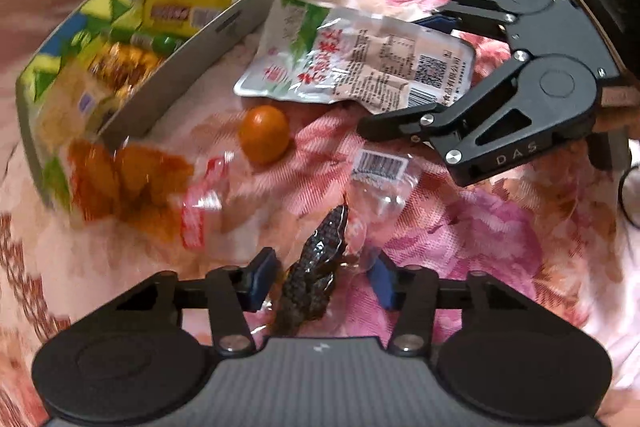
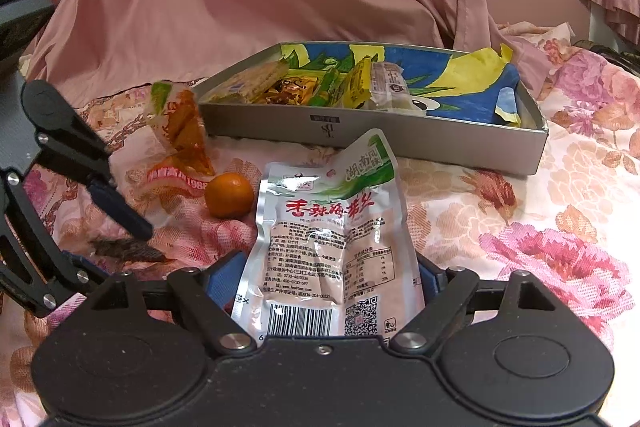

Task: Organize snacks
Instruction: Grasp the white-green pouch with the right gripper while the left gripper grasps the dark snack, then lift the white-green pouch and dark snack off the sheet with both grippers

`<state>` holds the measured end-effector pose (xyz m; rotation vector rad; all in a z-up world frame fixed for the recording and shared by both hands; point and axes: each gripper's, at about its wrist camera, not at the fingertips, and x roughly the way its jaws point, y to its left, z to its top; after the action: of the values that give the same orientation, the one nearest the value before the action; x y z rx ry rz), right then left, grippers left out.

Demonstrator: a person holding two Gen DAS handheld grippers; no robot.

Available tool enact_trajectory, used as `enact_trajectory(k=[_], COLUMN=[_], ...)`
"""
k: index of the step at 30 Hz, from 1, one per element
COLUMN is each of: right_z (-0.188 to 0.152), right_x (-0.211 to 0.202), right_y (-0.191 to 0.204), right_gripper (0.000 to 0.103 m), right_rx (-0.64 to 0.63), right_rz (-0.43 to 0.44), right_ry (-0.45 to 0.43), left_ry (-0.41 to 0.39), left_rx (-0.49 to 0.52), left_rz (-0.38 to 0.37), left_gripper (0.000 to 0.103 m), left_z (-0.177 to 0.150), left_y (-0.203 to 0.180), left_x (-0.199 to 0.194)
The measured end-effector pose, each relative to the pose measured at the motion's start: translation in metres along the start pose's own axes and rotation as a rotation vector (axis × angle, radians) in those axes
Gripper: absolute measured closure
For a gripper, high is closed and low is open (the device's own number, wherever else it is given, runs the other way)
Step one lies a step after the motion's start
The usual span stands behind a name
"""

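While box already holds several snacks, four lie outside near it: silver pouch between my right tongs, spread wide, grip uncertain; dark snack between my left tongs, half-open, not pressing; orange, orange packet untouched.

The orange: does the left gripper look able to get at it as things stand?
Probably yes. The orange lies bare on the cloth ahead of the left gripper. A dark snack packet sits between its fingers, so that would have to be dealt with first.
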<state>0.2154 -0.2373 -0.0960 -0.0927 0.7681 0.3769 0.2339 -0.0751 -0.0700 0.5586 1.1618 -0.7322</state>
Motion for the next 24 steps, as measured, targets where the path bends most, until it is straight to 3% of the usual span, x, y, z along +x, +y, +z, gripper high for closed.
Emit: enact_trajectory(k=[3,18,24], right_z=[0.000,-0.001,-0.007], right_x=[0.000,-0.007,-0.004], right_y=[0.000,0.000,0.009], right_gripper=[0.018,0.018,0.010], right_rx=[-0.002,-0.019,-0.082], right_rz=[0.001,-0.014,-0.028], right_ry=[-0.001,-0.006,-0.008], left_ry=[0.020,-0.012,-0.016], left_rx=[-0.085,-0.373,-0.374], left_rz=[-0.018,-0.036,-0.021], left_gripper=[0.059,0.060,0.057], left_z=[-0.002,-0.022,-0.020], left_y=[0.001,0.024,0.022], left_x=[-0.004,-0.012,-0.007])
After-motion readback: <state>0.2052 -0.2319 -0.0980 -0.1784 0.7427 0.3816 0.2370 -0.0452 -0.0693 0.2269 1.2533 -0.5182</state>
